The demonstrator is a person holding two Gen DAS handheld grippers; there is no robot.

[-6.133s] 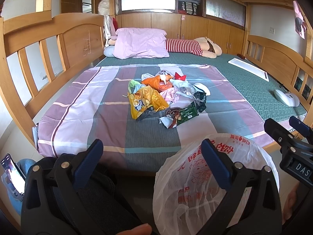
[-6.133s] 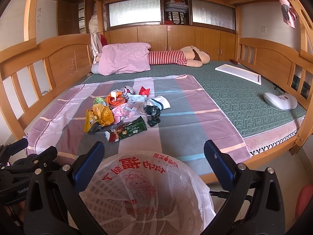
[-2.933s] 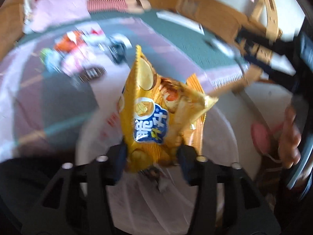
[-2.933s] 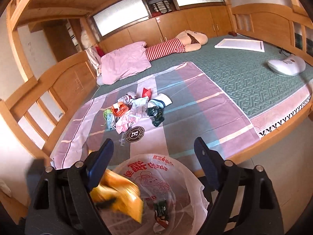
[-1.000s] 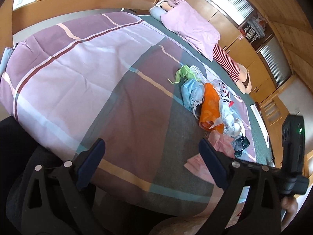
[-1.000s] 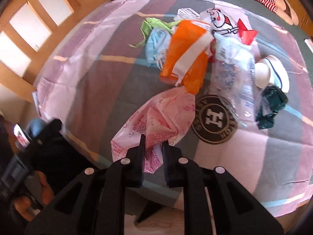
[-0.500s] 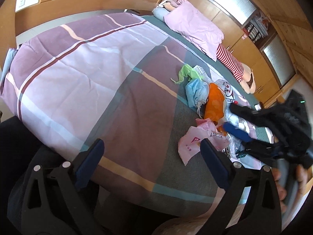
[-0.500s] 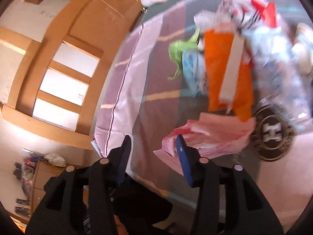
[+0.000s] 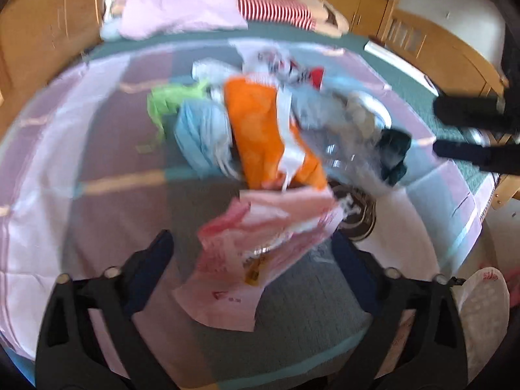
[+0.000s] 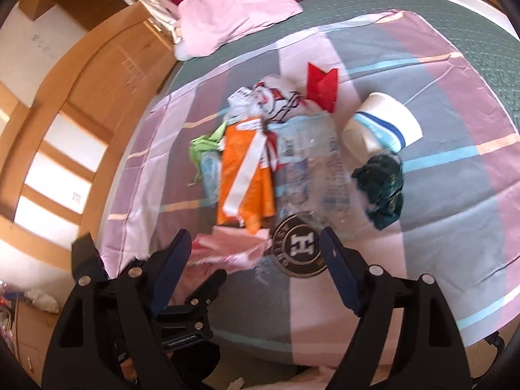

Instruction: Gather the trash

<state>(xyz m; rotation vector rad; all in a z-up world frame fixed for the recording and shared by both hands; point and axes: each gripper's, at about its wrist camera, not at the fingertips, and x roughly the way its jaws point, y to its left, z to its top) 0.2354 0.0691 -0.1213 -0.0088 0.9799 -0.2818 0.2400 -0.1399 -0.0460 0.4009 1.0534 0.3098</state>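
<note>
Pink plastic bag (image 9: 260,237) between closing left gripper (image 9: 250,260) jaws

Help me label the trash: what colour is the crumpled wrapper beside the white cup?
Dark green wrapper, right of the clear plastic; clearest in the right wrist view.

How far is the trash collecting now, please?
Done: the yellow chip bag is gone from the bedsheet. In hand: the left tongs are closing around the pink bag, not yet gripping; the right tongs are opening, empty. Left: orange wrapper, paper cup, dark green wrapper.
</note>
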